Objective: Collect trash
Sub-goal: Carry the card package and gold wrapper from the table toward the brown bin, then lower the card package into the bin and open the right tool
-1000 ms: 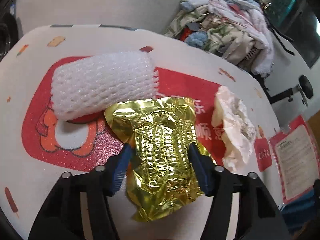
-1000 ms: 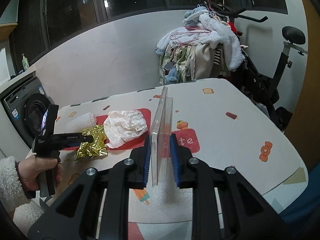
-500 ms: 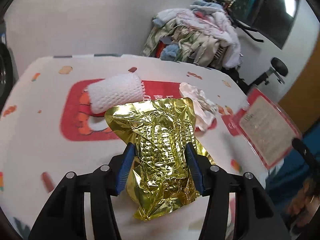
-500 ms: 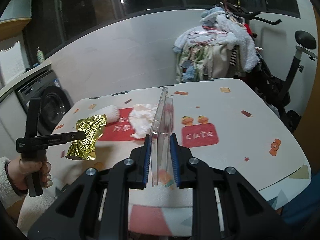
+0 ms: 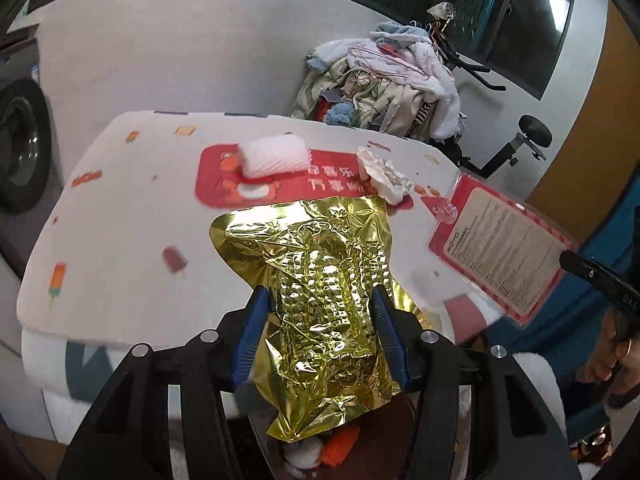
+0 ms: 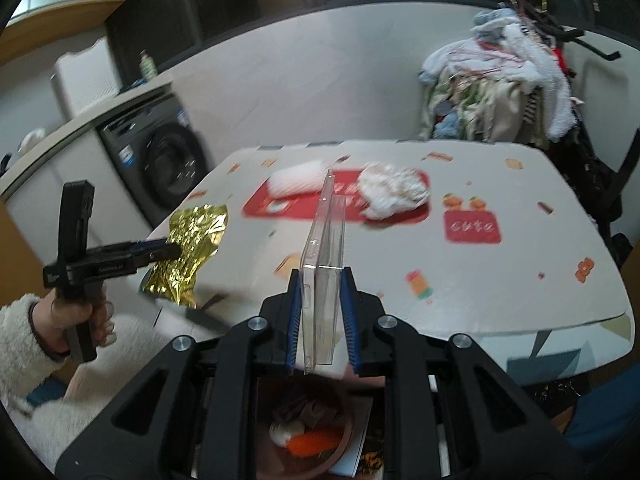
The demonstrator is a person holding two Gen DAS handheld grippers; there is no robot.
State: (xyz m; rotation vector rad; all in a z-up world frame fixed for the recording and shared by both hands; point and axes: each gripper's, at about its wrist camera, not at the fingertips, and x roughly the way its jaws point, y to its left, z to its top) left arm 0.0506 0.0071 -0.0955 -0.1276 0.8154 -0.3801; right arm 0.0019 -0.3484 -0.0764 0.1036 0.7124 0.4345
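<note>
We hold a crumpled gold foil wrapper (image 5: 320, 300) clamped in our left gripper (image 5: 320, 336), lifted clear of the table (image 5: 120, 216) at its near edge. Our right gripper (image 6: 322, 316) is closed on a clear plastic case (image 6: 324, 264), held upright on edge. Below both grippers, off the table's near side, sits a brown bin (image 6: 340, 452) with white and orange scraps inside. On the table's red printed patch, farther off, lie a white foam net sleeve (image 5: 276, 156) on the left and a crumpled white paper wad (image 5: 386, 178) to its right, apart from each other.
</note>
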